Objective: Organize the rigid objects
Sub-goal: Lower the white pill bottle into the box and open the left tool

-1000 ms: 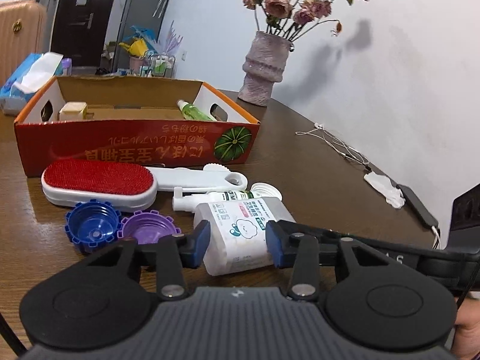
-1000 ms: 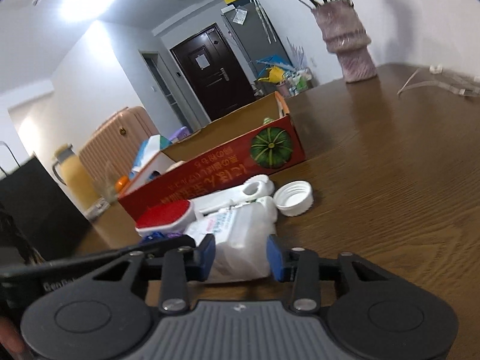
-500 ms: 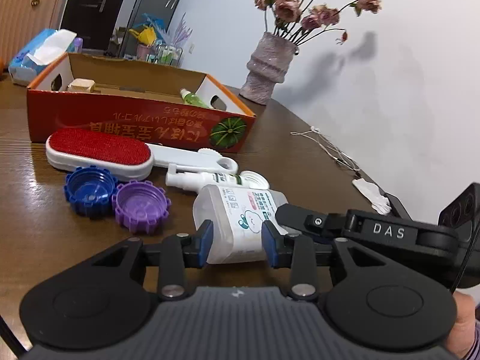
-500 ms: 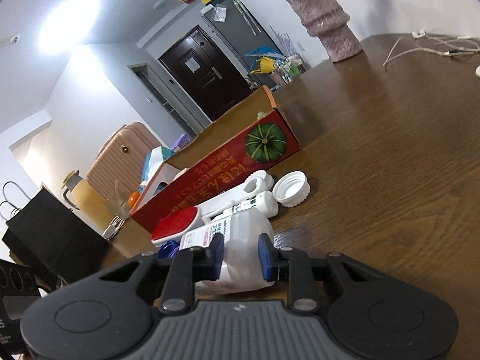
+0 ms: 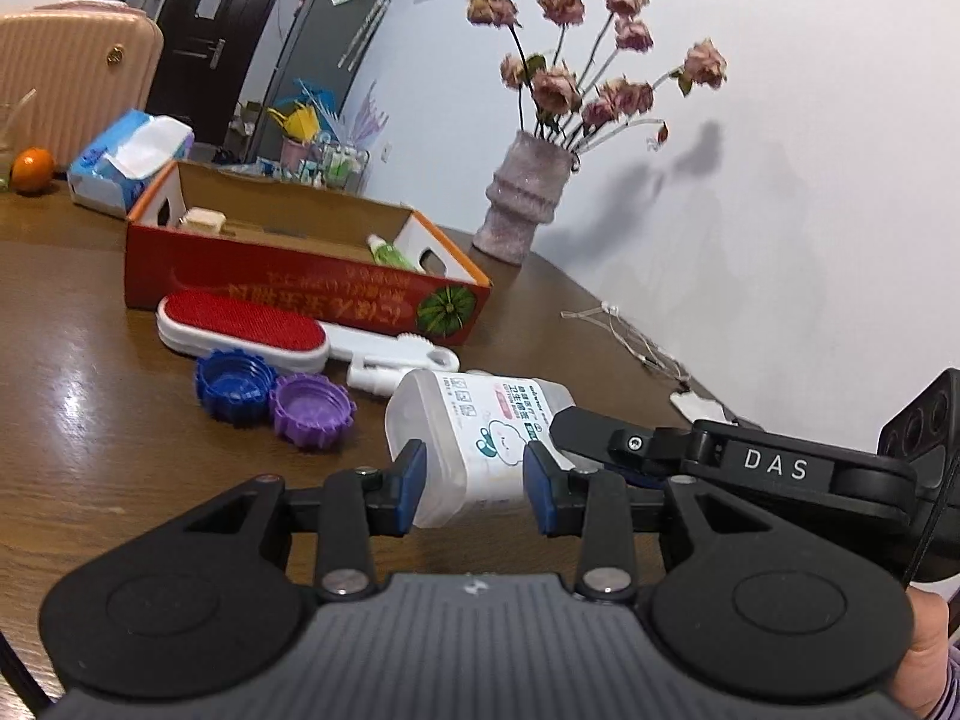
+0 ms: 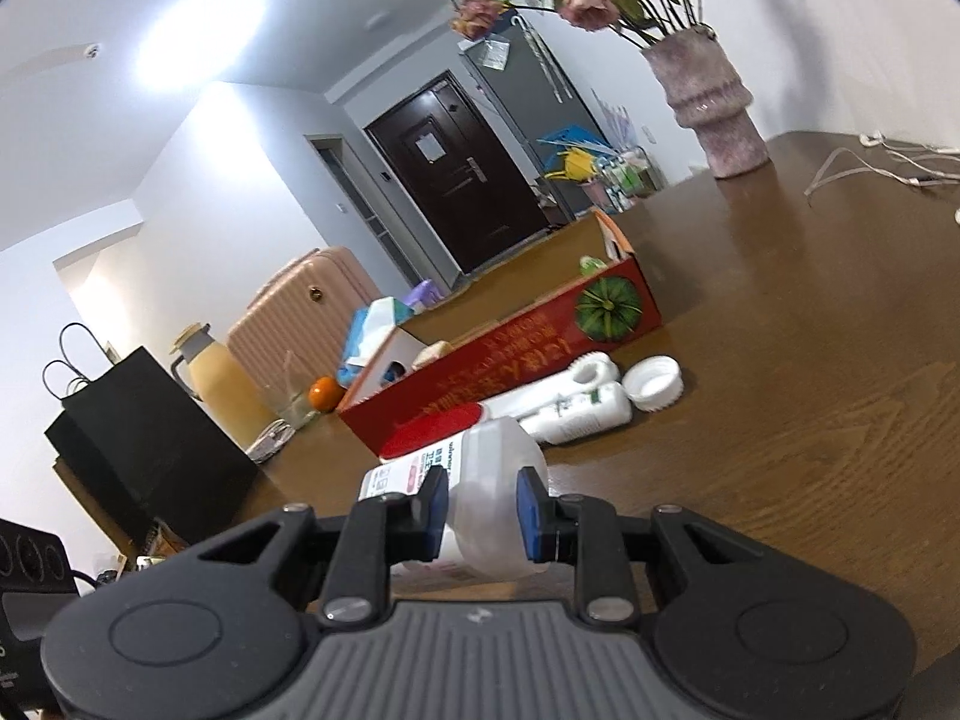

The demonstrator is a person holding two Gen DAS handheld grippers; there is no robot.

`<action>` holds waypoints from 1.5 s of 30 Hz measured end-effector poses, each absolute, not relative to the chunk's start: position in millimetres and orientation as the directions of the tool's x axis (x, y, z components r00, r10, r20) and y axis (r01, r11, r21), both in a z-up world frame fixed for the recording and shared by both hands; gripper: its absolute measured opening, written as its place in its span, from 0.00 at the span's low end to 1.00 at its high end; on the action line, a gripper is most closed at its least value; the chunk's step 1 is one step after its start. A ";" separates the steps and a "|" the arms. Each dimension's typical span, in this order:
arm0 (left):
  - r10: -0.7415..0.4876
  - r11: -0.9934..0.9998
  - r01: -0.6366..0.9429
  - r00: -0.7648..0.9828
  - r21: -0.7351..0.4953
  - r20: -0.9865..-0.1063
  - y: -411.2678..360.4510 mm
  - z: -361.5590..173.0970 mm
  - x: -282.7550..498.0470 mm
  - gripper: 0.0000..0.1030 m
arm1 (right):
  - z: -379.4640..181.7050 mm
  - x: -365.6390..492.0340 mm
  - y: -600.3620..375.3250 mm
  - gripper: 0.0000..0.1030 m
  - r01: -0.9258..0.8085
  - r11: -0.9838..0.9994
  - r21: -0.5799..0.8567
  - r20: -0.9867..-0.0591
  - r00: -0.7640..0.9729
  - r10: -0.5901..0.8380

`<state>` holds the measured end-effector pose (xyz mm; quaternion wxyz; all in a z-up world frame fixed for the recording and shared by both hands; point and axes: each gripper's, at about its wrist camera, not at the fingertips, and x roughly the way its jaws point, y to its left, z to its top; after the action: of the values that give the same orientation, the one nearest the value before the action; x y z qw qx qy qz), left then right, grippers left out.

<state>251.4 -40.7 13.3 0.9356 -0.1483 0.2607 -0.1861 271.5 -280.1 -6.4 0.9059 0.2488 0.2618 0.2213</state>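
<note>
Gripping now: your right gripper (image 6: 482, 510) is clenched on the neck end of the clear plastic bottle (image 6: 486, 498).
Left gripper (image 5: 474, 492): your jaws bracket the bottle's (image 5: 474, 432) base; whether the blue pads press it, you cannot tell.
Bottle position: tilted between your two grippers, above the near part of the wooden table (image 5: 90, 396).
Left of it: blue cap (image 5: 234, 385) touching purple cap (image 5: 311, 411).
Farther: red lint brush (image 5: 240, 329), white spray bottle (image 6: 573, 411), white cap (image 6: 653, 383).
Far: red cardboard box (image 5: 300, 294), vase of dried roses (image 5: 525, 198).
</note>
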 end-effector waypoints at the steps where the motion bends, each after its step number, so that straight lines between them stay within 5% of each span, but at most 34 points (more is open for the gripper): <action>1: -0.425 0.886 0.269 0.798 -0.379 -0.428 -38.9 15.8 253.8 0.35 | -3.9 272.1 -278.5 0.23 -0.276 0.780 0.562 -0.362 0.766 0.531; 18: -0.402 0.897 0.250 0.804 -0.363 -0.438 -7.5 73.7 446.5 0.35 | 59.6 464.1 -242.1 0.23 -0.297 0.803 0.517 -0.346 0.785 0.513; 31: -0.366 0.909 0.117 0.686 -0.400 -0.629 28.2 19.1 647.9 0.35 | 8.8 681.4 -199.8 0.23 -0.159 0.799 0.580 -0.553 0.643 0.530; 45: -0.307 0.930 0.051 0.653 -0.364 -0.692 37.9 2.2 668.7 0.37 | -13.7 710.7 -169.2 0.26 -0.140 0.876 0.462 -0.670 0.592 0.448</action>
<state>668.7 37.9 2.2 0.8953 -0.1583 0.4042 -0.0999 710.7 -169.2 -13.7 0.8729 0.1838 0.4194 0.1684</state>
